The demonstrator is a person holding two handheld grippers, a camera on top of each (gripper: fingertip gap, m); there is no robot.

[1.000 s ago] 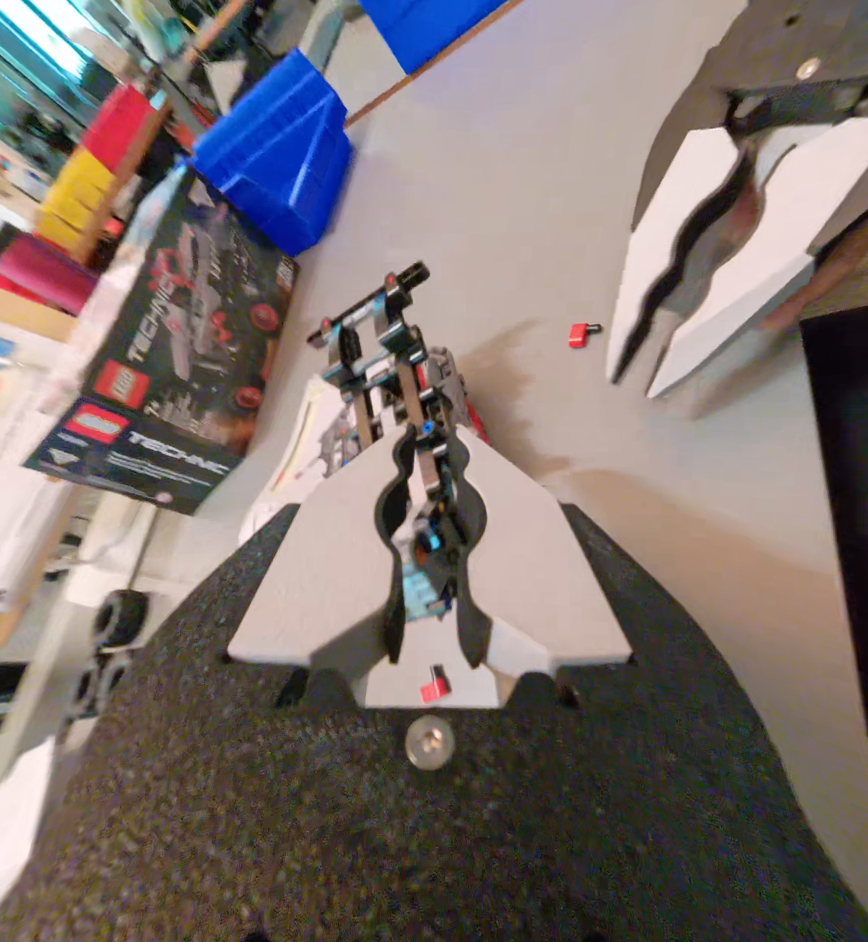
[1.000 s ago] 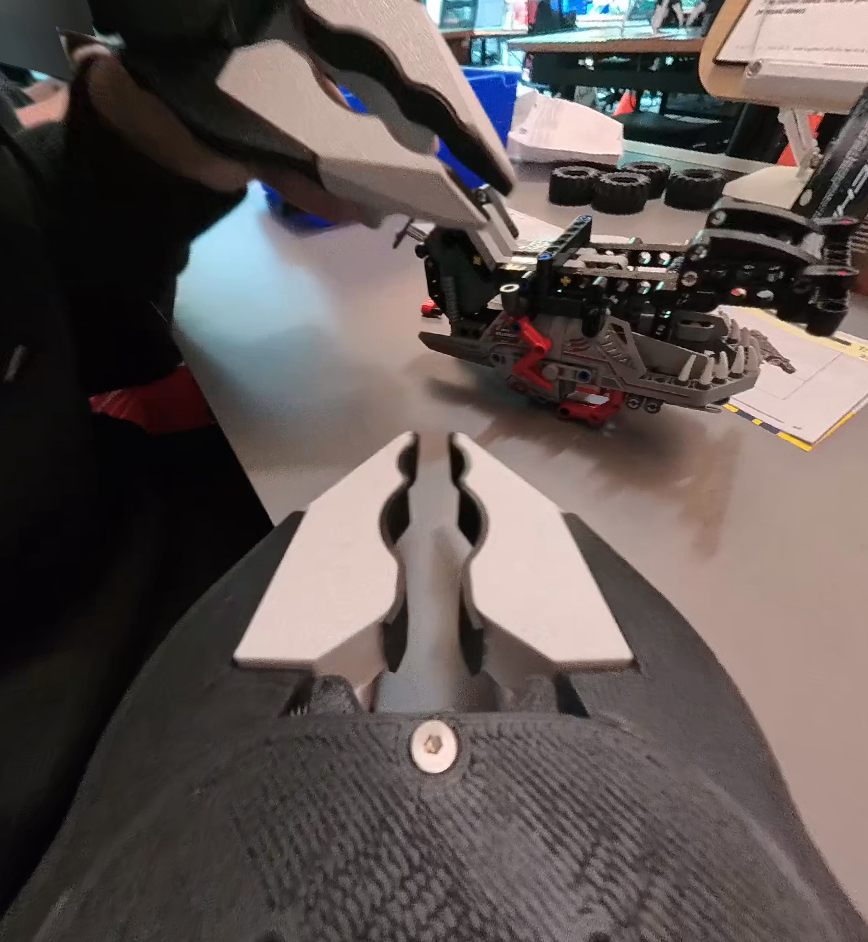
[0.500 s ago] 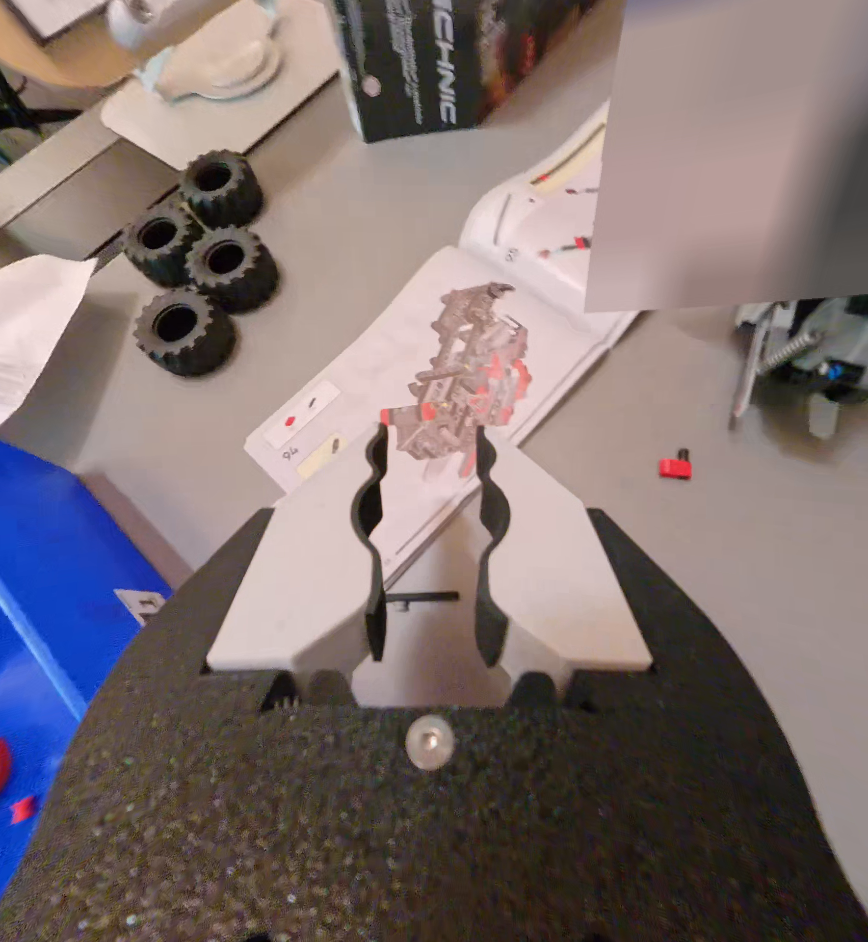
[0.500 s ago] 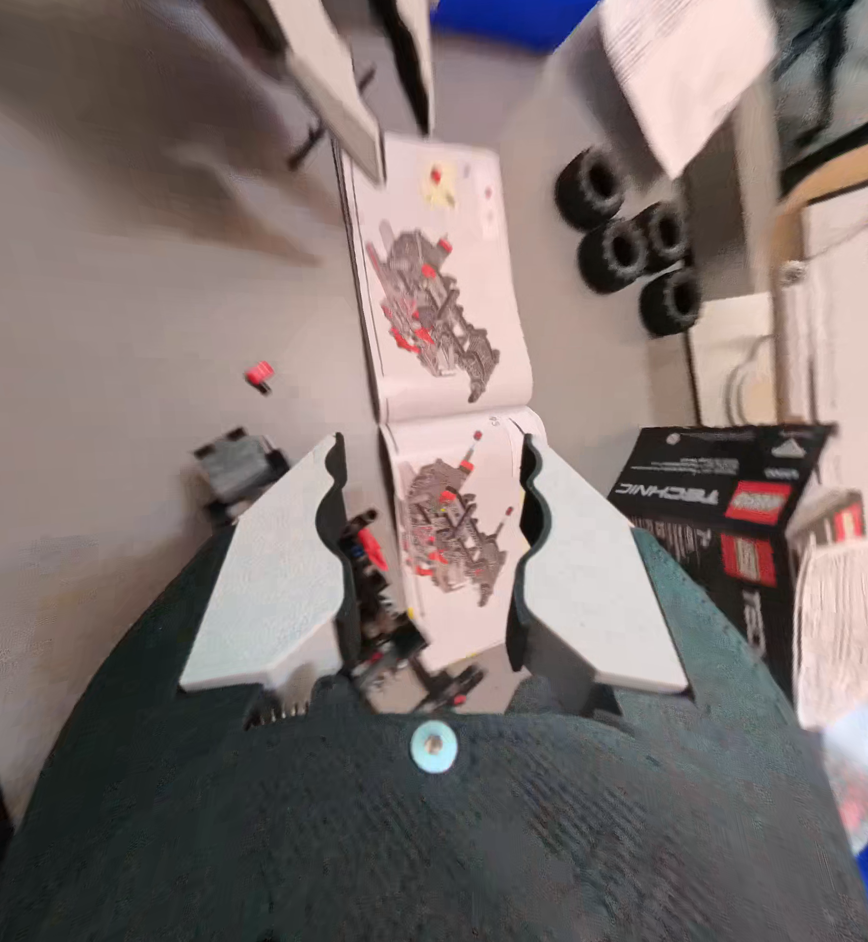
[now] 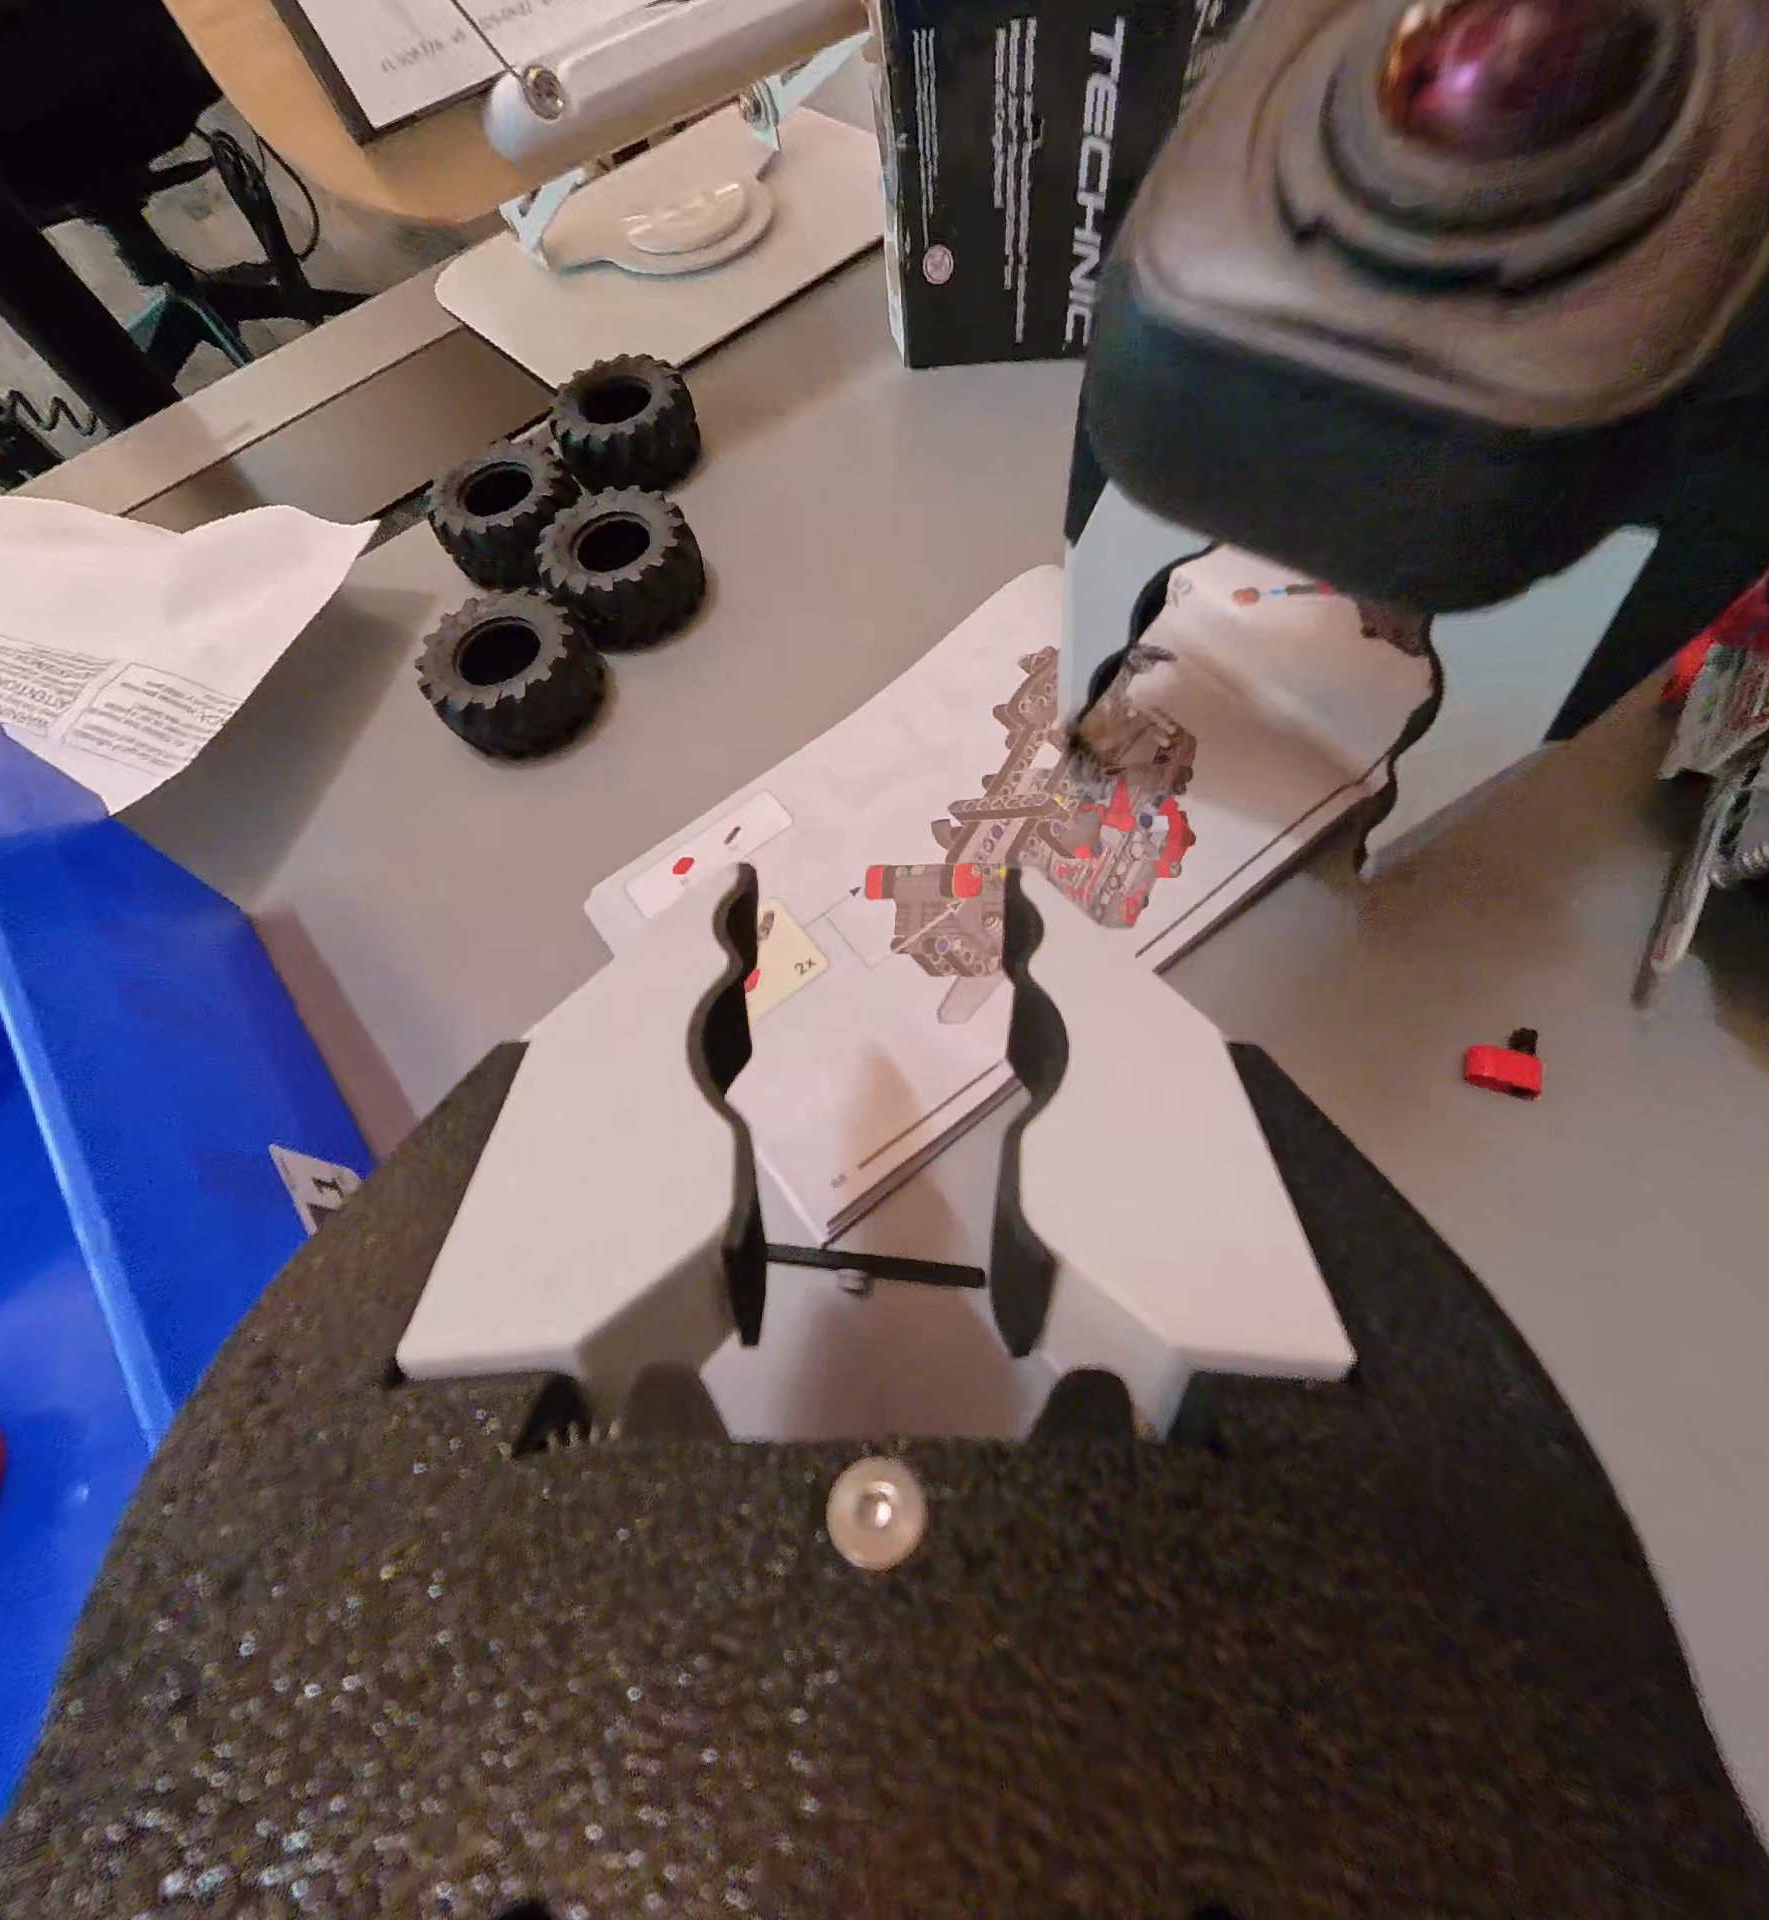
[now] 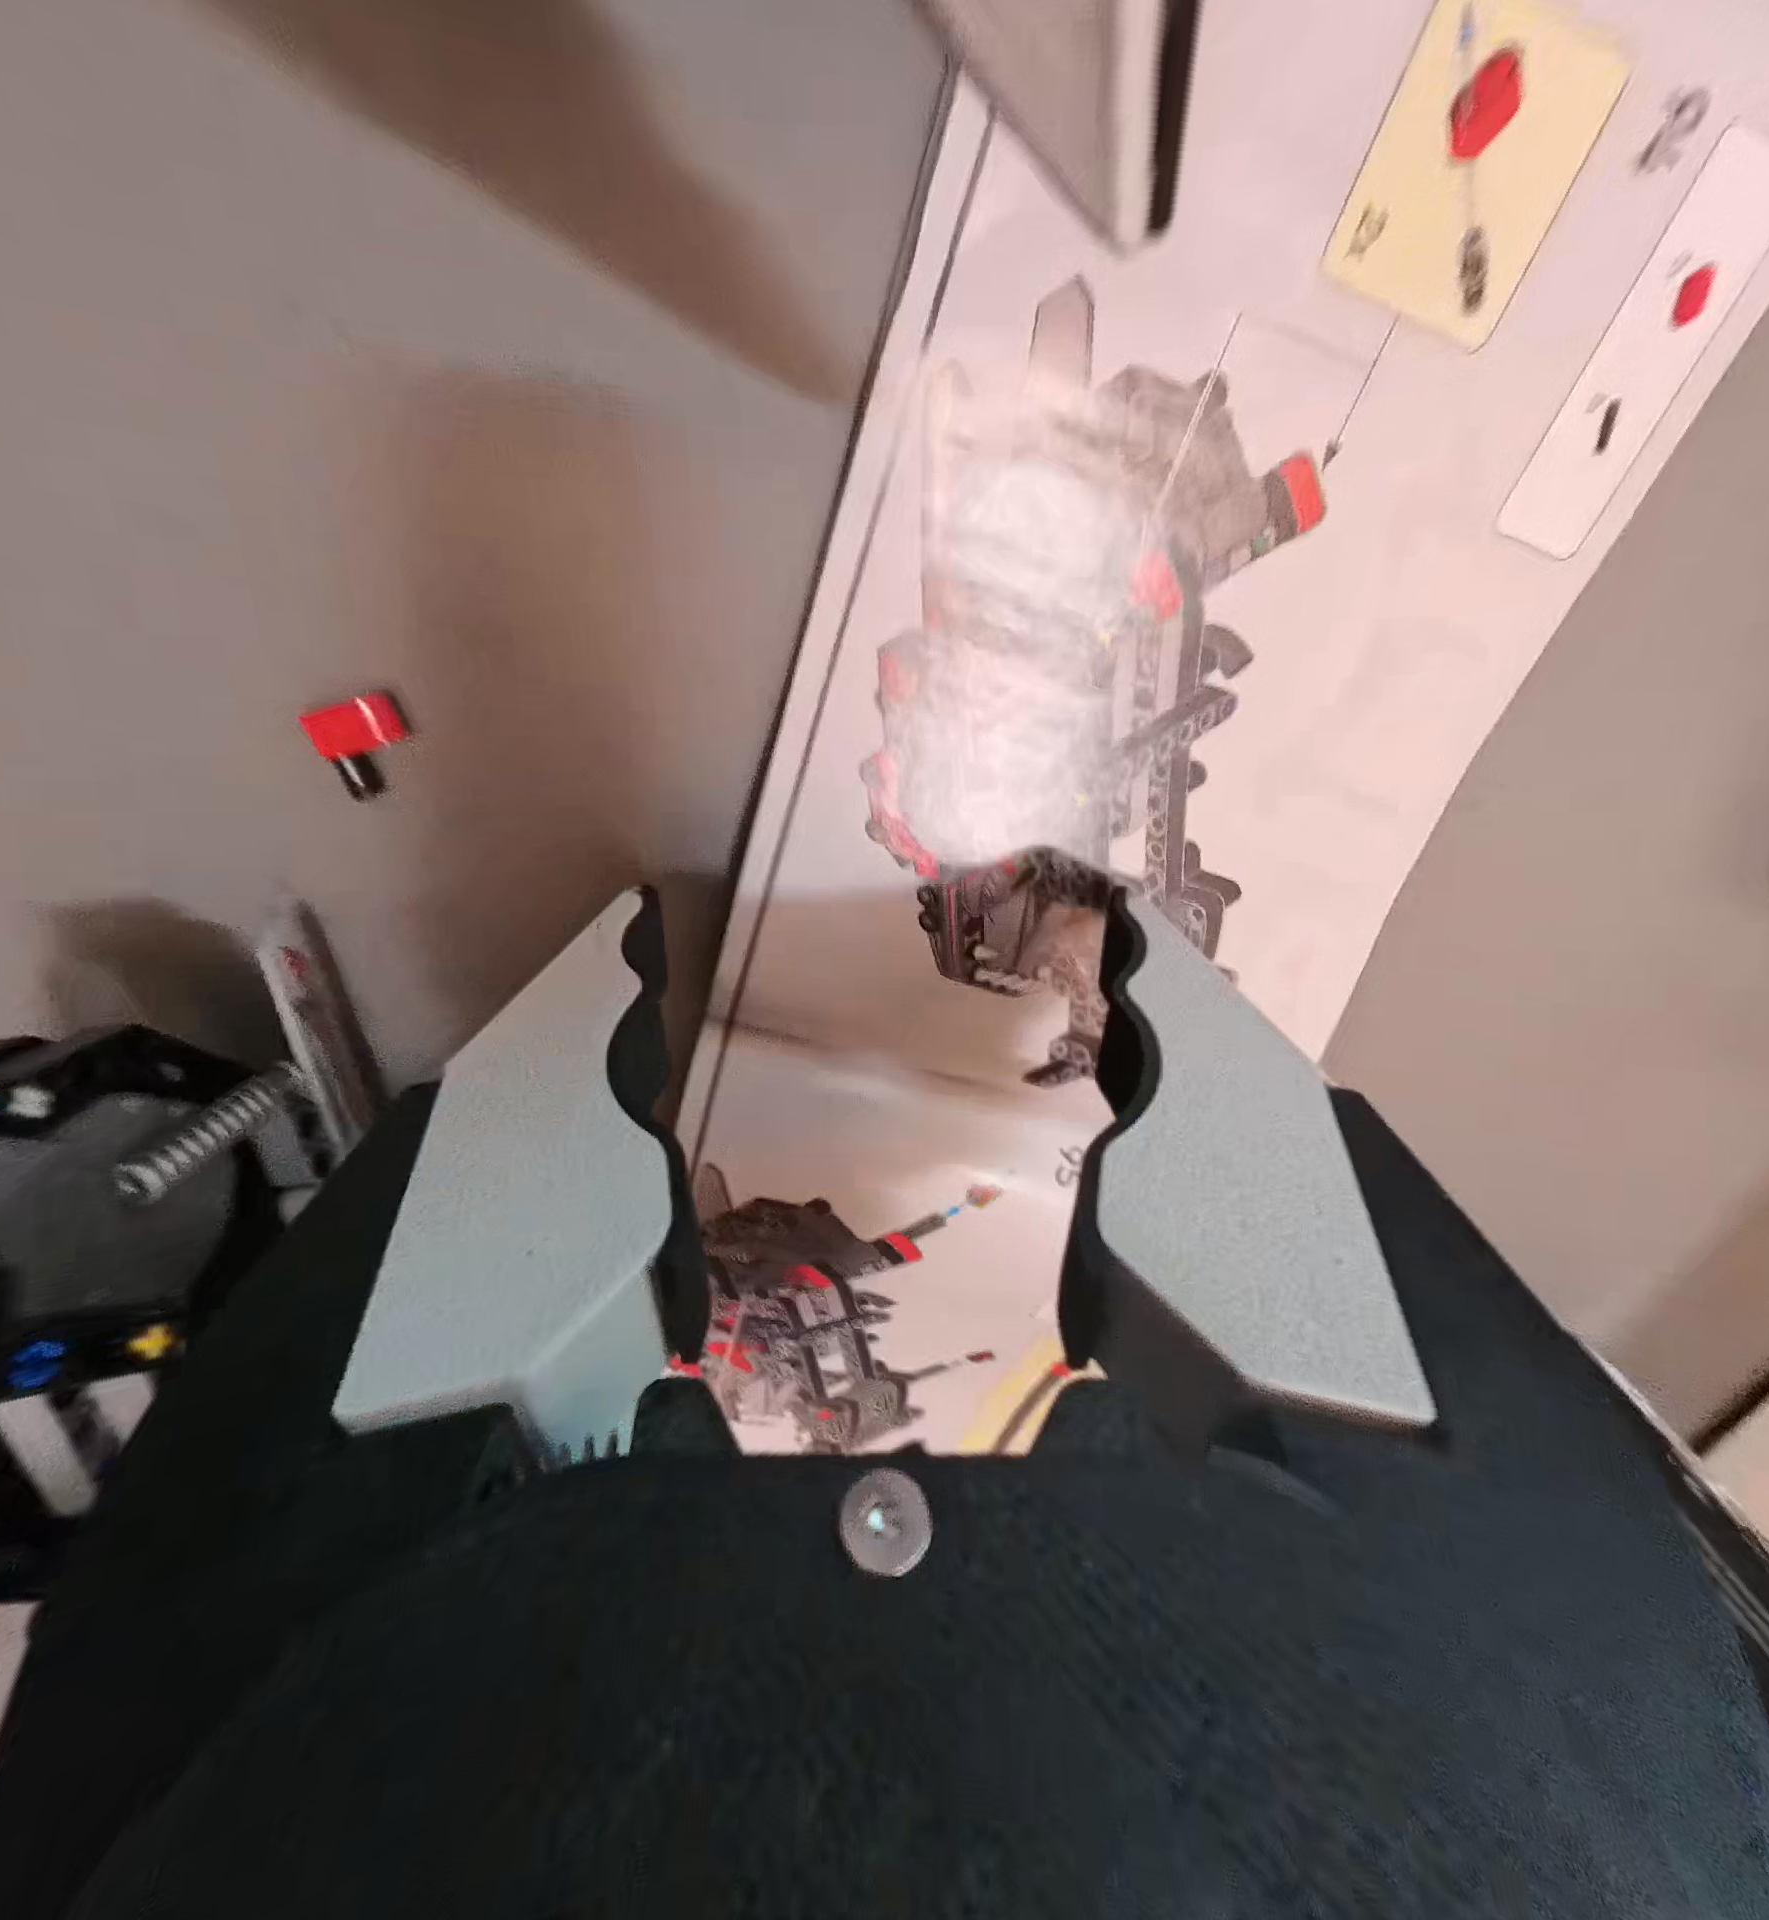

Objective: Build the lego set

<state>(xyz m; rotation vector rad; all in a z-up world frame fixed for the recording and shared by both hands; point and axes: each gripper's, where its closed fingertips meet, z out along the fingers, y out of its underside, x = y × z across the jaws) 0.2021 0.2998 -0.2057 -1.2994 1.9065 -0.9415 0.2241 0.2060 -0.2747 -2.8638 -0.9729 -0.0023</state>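
Note:
My left gripper (image 5: 875, 914) is open and hovers over the open instruction booklet (image 5: 890, 1049). A thin black axle (image 5: 869, 1273) shows between its fingers near their base; I cannot tell whether it touches them or lies on the table. My right gripper (image 6: 880, 914) is open and empty above the same booklet (image 6: 1379, 675), and it also shows in the left wrist view (image 5: 1244, 675). The partly built black and grey model (image 6: 59, 1195) lies on the table to the left of the right gripper. A small red piece with a black pin (image 6: 352, 724) lies loose on the table (image 5: 1501, 1068).
Several black tyres (image 5: 568, 561) stand at the back left. A blue bin (image 5: 80, 1039) is at the left. The black set box (image 5: 994, 177) stands behind the booklet. A white paper sheet (image 5: 111, 623) lies by the bin. A lamp base (image 5: 682, 218) is at the back. Left tips to right tips: about 12 cm.
A second ago my left gripper was shut on the model and the right was shut and empty. Both are now open over the booklet, and the model lies on the table.

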